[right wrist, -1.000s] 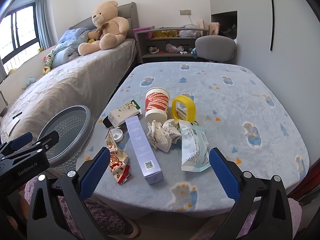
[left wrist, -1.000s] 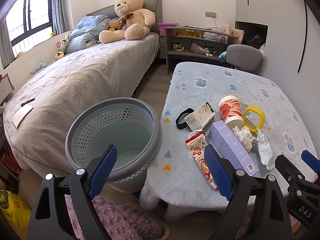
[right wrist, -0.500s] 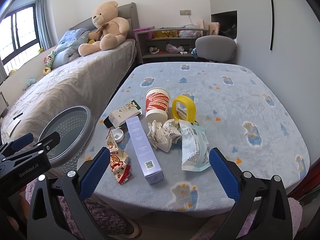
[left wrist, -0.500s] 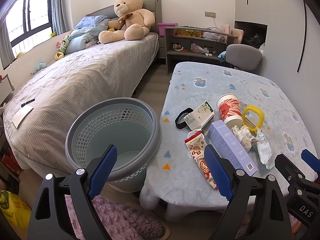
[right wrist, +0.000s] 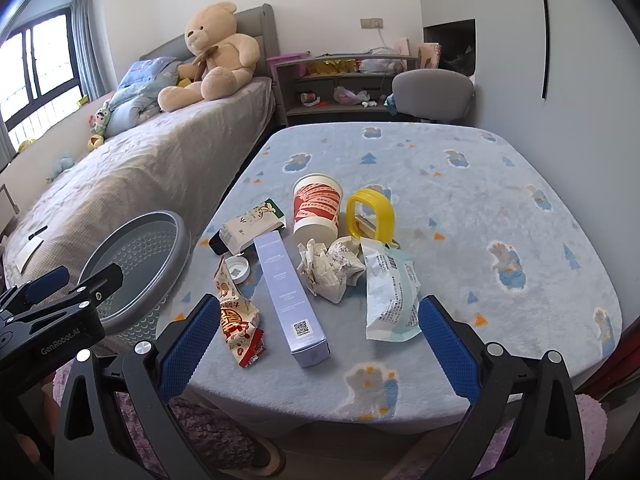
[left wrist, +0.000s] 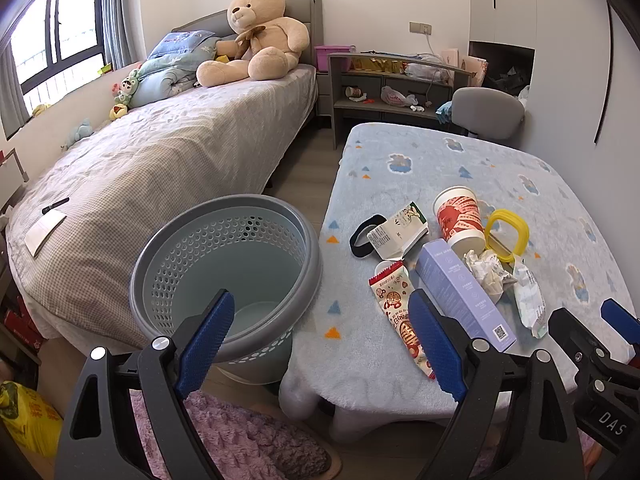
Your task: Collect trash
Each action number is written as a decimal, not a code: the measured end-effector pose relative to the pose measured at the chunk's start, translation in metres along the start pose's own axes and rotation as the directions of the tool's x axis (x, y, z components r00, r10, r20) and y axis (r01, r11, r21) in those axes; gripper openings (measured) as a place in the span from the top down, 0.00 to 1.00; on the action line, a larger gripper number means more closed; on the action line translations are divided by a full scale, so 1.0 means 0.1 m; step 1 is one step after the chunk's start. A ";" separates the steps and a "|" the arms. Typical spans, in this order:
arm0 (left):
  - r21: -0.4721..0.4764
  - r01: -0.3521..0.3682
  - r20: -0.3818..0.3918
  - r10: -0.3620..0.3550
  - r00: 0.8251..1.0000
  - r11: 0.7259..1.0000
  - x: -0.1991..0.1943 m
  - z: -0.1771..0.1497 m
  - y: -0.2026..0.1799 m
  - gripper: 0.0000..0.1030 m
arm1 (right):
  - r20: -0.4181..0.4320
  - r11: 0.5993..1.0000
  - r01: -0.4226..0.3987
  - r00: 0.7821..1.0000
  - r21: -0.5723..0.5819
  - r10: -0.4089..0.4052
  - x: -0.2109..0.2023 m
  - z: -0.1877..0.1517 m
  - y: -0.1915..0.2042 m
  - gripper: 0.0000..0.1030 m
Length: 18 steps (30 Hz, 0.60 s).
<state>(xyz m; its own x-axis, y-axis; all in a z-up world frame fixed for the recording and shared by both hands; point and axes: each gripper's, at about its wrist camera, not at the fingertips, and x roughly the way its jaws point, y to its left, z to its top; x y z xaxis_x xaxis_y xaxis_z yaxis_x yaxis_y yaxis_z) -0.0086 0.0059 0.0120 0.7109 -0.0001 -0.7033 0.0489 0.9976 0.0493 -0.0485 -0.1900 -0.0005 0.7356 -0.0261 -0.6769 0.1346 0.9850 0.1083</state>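
Both grippers, left [left wrist: 320, 328] and right [right wrist: 316, 332], gape wide, empty; perforated wastebasket [left wrist: 228, 264] at lower left, beside the litter for short drops.

Barely anything is changing here: the right gripper [right wrist: 312, 334] is creeping a touch closer to the trash pile, so the purple box [right wrist: 289, 294] is sitting slightly nearer its wide-open jaws.
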 end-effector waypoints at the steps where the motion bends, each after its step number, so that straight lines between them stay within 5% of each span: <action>1: 0.000 0.000 -0.001 0.000 1.000 1.000 0.00 0.00 0.00 0.18 | 0.000 1.000 -0.001 1.000 -0.001 0.001 0.00 0.00 0.01 0.06; 18: 0.017 0.001 -0.025 0.000 1.000 1.000 0.05 -0.05 -0.06 0.18 | -0.035 0.999 -0.030 0.999 0.011 0.031 0.10 -0.05 -0.05 0.06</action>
<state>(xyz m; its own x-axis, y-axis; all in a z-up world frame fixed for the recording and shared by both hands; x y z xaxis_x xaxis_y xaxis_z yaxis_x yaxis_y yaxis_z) -0.0087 -0.0001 0.0043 0.6932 0.0013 -0.7207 0.0615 0.9962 0.0609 -0.0450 -0.1944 -0.0111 0.7160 0.0101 -0.6980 0.1194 0.9834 0.1367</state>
